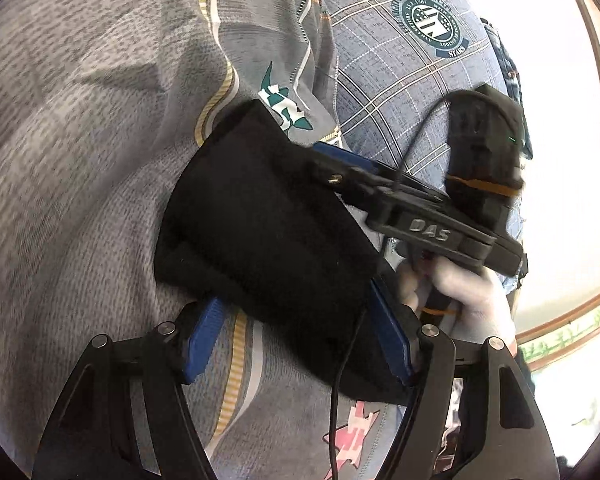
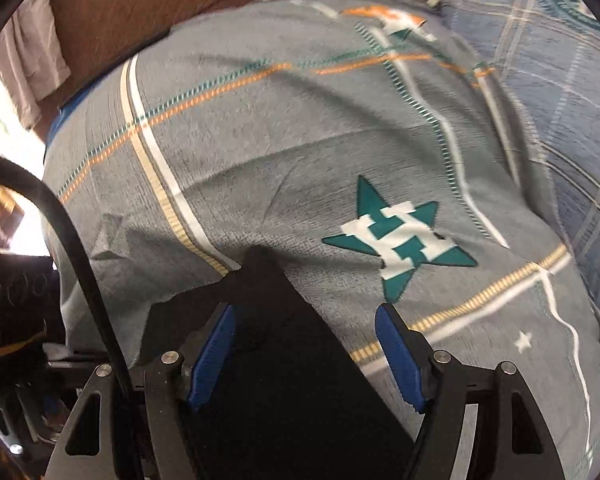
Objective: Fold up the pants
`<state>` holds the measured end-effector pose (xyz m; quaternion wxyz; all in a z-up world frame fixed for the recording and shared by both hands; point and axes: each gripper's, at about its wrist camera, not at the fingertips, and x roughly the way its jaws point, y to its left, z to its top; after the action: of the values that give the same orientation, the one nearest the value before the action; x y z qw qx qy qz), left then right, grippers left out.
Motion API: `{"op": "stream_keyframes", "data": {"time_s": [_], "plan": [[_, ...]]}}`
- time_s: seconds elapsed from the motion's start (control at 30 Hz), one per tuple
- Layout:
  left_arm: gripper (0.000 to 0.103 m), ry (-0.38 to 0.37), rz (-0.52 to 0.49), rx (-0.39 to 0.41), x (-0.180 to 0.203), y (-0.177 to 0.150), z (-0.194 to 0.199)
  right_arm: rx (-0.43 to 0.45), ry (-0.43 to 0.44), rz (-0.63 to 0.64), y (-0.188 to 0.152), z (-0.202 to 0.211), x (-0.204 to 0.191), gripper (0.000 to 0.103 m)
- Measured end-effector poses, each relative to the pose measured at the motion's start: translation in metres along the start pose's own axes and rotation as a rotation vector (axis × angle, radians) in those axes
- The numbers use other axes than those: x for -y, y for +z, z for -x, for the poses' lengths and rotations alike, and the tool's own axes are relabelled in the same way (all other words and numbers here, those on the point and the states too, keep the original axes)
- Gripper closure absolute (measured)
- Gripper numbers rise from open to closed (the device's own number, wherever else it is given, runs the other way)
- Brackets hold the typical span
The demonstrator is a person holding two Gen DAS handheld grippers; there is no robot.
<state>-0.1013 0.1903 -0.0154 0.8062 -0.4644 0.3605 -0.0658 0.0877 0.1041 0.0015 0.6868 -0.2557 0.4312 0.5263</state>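
left wrist view shows what the right one does not: the right gripper (image 1: 352, 184) reaching in from the right, held by a hand in a white glove (image 1: 464, 300), with a plaid pillow (image 1: 400, 92) behind it. right wrist view shows the teal star (image 2: 400, 244) printed on the grey bedspread (image 2: 260, 140) and a brown headboard (image 2: 148, 8) at the back. the left gripper (image 1: 296, 340) stands wide, its blue pads on either side of the folded black pants (image 1: 268, 240) without pressing them. the right gripper also stands wide, the pants lying between its pads (image 2: 398, 356) and running under the tool. the pants lie flat on the bedspread, just below both tools.
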Motion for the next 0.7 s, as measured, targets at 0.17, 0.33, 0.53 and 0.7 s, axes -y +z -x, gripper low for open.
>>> {"op": "stream_keyframes", "data": {"time_s": [0.17,0.33,0.53,0.7], "plan": [[0.033,-0.012,-0.026,0.006,0.0,0.004,-0.003,-0.048,0.051,0.034,0.009,-0.029,-0.002,0.054],[0.062,-0.01,-0.058,0.024,-0.002,0.007,-0.003,-0.008,0.033,0.051,0.007,-0.021,-0.018,0.082],[0.081,-0.039,-0.178,0.082,0.021,0.008,0.016,0.212,0.002,-0.017,-0.012,0.056,-0.022,0.087],[0.083,-0.085,-0.429,0.14,0.087,-0.012,0.036,0.385,-0.011,-0.082,-0.043,0.128,-0.02,0.087]]}}
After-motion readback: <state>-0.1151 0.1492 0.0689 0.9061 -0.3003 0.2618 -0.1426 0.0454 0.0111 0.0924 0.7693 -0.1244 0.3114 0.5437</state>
